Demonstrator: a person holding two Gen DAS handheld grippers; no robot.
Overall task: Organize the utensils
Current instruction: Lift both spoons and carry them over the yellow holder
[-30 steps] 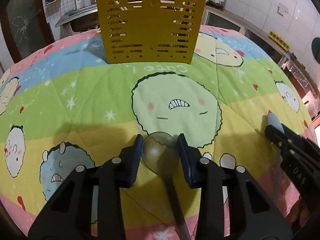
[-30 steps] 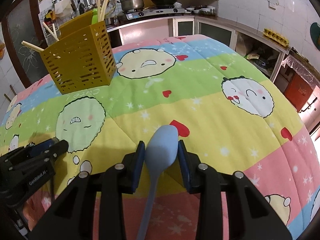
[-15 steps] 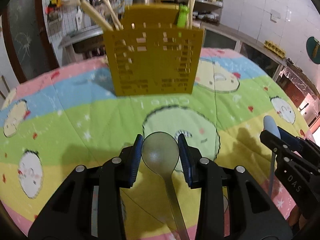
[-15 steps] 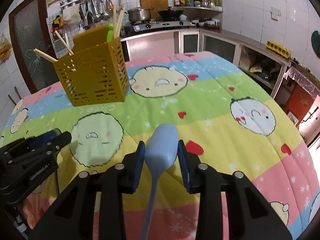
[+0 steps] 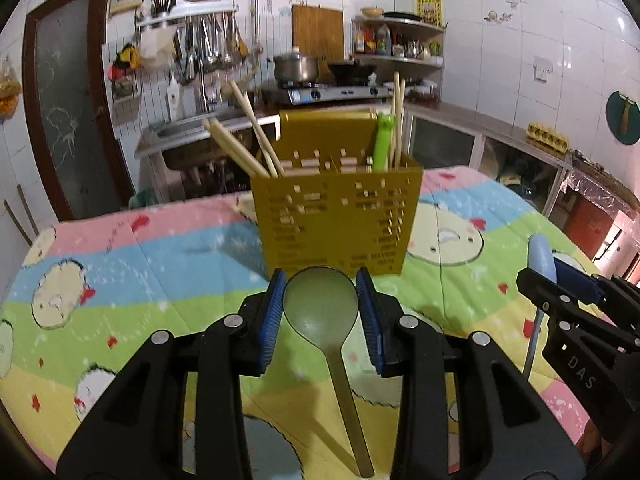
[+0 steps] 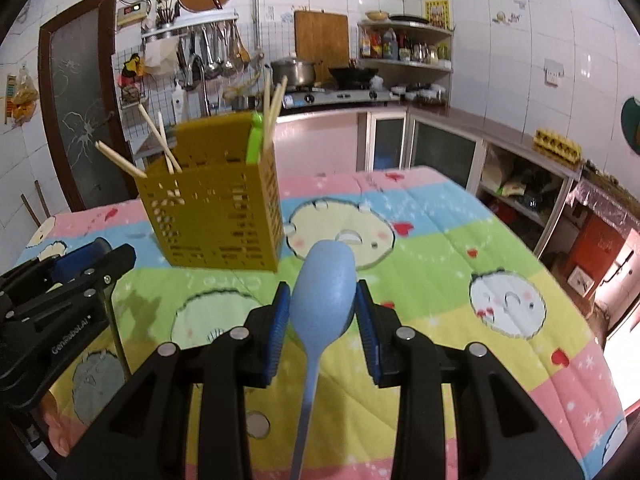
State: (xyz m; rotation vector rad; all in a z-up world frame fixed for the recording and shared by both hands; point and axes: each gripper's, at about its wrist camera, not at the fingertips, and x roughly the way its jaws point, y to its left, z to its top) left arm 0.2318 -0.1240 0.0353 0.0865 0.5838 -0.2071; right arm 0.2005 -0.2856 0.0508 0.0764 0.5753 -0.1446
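Note:
My left gripper (image 5: 320, 304) is shut on the bowl of an olive-green spoon (image 5: 320, 312), whose handle hangs down toward the camera. My right gripper (image 6: 322, 300) is shut on a light blue spoon (image 6: 324, 284) the same way. Both are lifted above the table. A yellow slotted utensil holder (image 5: 340, 216) stands upright ahead on the cartoon quilt, with wooden chopsticks (image 5: 248, 136) and a green utensil (image 5: 382, 140) inside. From the right wrist view the holder (image 6: 220, 216) is ahead to the left. The right gripper (image 5: 560, 292) shows at the left view's right edge, the left gripper (image 6: 80, 276) at the right view's left edge.
A colourful cartoon quilt (image 6: 440, 264) covers the table. Behind it are a kitchen counter with a stove and pot (image 5: 296, 68), hanging ladles (image 6: 212, 52) and a sink. A dark door (image 5: 68, 112) is at the left, cabinets (image 6: 520, 184) at the right.
Both grippers have risen and tipped up with their spoons. The holder now looks lower in view and its top contents show. The grips are unchanged.

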